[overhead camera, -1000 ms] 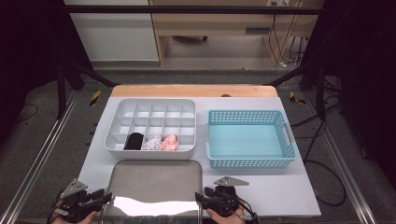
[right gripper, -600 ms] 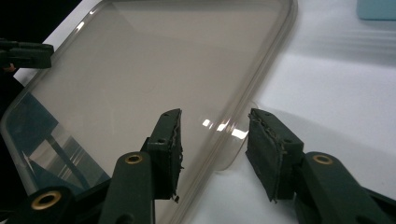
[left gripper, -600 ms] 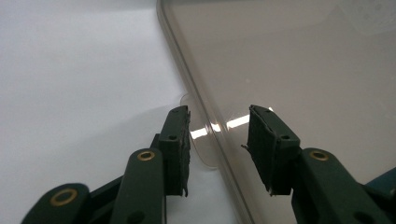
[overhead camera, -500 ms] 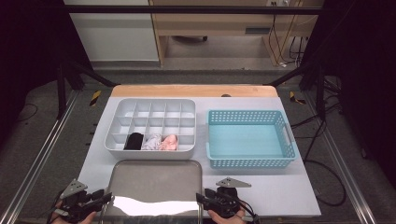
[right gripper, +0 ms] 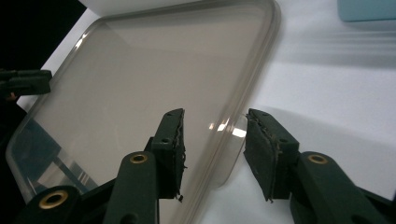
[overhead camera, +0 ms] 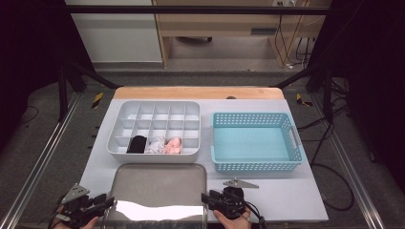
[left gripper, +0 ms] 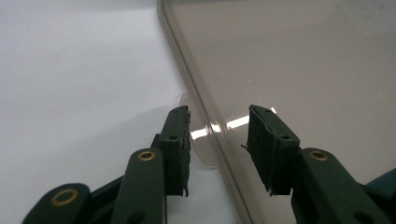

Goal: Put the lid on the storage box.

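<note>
A smoky see-through lid (overhead camera: 160, 183) lies flat at the table's front edge. My left gripper (overhead camera: 107, 202) sits at its left side. In the left gripper view the jaws (left gripper: 218, 140) stand apart astride the lid's rim (left gripper: 205, 116) and a small clear tab, with the pads not touching either. My right gripper (overhead camera: 206, 198) is at the lid's right side. Its jaws (right gripper: 214, 144) have just been closing, and the lid's edge tab (right gripper: 233, 140) lies between them without touching the pads. The left gripper's tip (right gripper: 25, 81) shows across the lid.
Behind the lid stands a white divided organizer (overhead camera: 153, 103). Its front row holds a black bundle (overhead camera: 138, 144), a grey-white one (overhead camera: 155, 145) and a pink one (overhead camera: 173, 145). A light blue basket (overhead camera: 253, 116) stands to its right. Bare white tabletop (overhead camera: 286, 195) lies right of my right gripper.
</note>
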A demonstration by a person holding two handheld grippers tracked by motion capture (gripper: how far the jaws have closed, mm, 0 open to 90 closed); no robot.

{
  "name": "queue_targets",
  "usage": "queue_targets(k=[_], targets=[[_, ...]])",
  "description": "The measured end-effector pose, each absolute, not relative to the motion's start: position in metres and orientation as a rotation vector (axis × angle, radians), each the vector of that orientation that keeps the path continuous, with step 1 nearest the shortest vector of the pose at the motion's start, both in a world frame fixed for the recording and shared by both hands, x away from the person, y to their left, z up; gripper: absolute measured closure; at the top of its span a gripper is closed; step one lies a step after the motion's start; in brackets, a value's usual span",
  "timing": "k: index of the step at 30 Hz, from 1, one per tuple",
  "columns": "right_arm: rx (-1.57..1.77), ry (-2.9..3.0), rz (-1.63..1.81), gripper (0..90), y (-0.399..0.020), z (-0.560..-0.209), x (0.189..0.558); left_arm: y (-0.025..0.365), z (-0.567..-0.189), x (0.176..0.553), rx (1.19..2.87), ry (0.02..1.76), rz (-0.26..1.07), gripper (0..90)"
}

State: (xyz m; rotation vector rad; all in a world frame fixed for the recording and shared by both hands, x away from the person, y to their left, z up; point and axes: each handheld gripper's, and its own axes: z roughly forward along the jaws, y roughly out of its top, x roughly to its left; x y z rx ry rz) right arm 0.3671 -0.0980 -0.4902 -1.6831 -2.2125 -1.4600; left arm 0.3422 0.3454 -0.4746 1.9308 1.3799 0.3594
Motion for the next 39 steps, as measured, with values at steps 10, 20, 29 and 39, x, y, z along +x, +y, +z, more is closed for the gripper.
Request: queue_targets(k=[10, 20, 29, 39], targets=[[-1.672, -2.227, -1.506, 61.3, -0.100, -0.495, 0.365, 0.346, -0.475, 0.342, 1.929, 1.377, 0.355, 57.5], [-1.721, -2.022, -1.527, 59.5, -0.106, -0.498, 0.370, 0.347, -0.475, 0.342, 1.924, 1.384, 0.350, 57.6], [-1.663, -2.043, -1.590, 60.2, -0.101, -0.485, 0.367, 0.348, -0.475, 0.342, 1.907, 1.381, 0.333, 57.2], [-1.650, -2.129, -1.596, 68.9, -0.097, -0.480, 0.375, 0.350, -0.475, 0.342, 1.886, 1.402, 0.327, 55.3]])
